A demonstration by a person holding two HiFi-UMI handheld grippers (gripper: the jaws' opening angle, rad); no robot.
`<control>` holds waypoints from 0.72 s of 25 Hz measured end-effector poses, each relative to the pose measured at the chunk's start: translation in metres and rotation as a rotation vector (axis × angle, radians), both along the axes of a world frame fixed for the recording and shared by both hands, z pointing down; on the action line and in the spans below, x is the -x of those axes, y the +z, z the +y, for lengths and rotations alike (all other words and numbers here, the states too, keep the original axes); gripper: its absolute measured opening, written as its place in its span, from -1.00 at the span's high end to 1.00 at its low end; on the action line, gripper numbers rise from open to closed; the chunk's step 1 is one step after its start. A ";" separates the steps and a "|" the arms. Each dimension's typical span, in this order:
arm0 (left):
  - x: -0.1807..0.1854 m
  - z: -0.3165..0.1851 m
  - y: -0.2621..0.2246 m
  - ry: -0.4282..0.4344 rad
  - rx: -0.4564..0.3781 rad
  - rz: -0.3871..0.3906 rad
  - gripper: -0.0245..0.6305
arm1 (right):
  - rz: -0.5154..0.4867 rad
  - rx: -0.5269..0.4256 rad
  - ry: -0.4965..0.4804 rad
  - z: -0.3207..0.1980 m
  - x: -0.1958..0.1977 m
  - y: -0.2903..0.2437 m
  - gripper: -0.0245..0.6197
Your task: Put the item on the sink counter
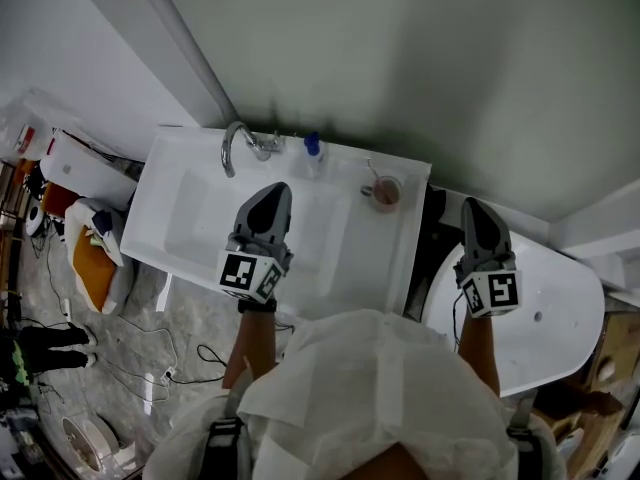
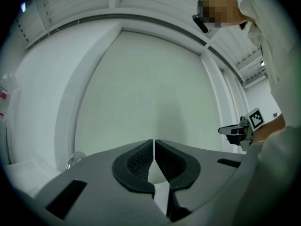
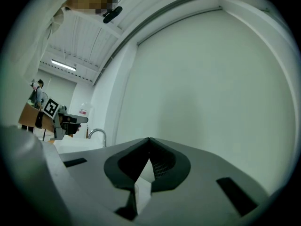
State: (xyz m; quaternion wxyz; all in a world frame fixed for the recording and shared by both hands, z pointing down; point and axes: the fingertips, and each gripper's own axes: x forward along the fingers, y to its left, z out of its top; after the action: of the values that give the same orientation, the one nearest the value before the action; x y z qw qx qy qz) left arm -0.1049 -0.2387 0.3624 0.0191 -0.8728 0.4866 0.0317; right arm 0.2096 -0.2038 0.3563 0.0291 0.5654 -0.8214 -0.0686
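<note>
Both tools are empty. The left tool (image 1: 273, 194) has its jaws pressed together with only the pale wall showing past them, and the right tool (image 1: 476, 208) is likewise closed at the tips on nothing. The left tool hangs over the basin (image 1: 215, 218) of the sink bench (image 1: 392, 263), with the tap (image 1: 236, 144) ahead and slightly to its left. The right tool is off to the side, above a white rounded fixture (image 1: 550, 308) beyond the bench's edge. It is not clear which item the task means. The only small things in view, a blue-capped bottle (image 1: 312, 154) just ahead of the left tool's tip and a cup (image 1: 384, 192) ahead and to its right, already stand on the bench's back rim, well apart from either tool. If one of them is the item, the placing looks finished, and the sound course is to lift the left tool straight back without swinging toward the bottle, which looks tall, narrow and likely to tip. If another item is meant, it is out of view. In that case the jaws must be opened before reaching for it, and it should be set down on the flat strip to the right of the left tool, not in the basin below.
</note>
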 end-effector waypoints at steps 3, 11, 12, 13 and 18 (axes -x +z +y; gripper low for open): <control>-0.001 0.001 -0.003 0.000 -0.008 0.000 0.85 | 0.018 -0.007 0.007 0.000 -0.002 -0.006 0.90; 0.001 0.002 -0.009 0.013 -0.010 0.002 0.85 | 0.013 -0.026 0.023 0.003 -0.010 -0.020 0.90; 0.002 0.002 -0.009 0.011 -0.007 0.002 0.85 | 0.013 -0.027 0.024 0.002 -0.011 -0.021 0.90; 0.002 0.002 -0.008 0.008 -0.004 0.001 0.85 | 0.013 -0.026 0.024 0.002 -0.011 -0.021 0.90; 0.004 0.002 -0.006 0.009 0.001 -0.012 0.85 | 0.010 -0.020 0.021 0.001 -0.010 -0.020 0.90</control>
State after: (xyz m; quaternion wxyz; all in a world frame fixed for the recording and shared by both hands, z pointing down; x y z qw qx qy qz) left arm -0.1090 -0.2365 0.3563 0.0213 -0.8752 0.4826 0.0263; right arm 0.2195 -0.2024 0.3367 0.0281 0.5740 -0.8145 -0.0793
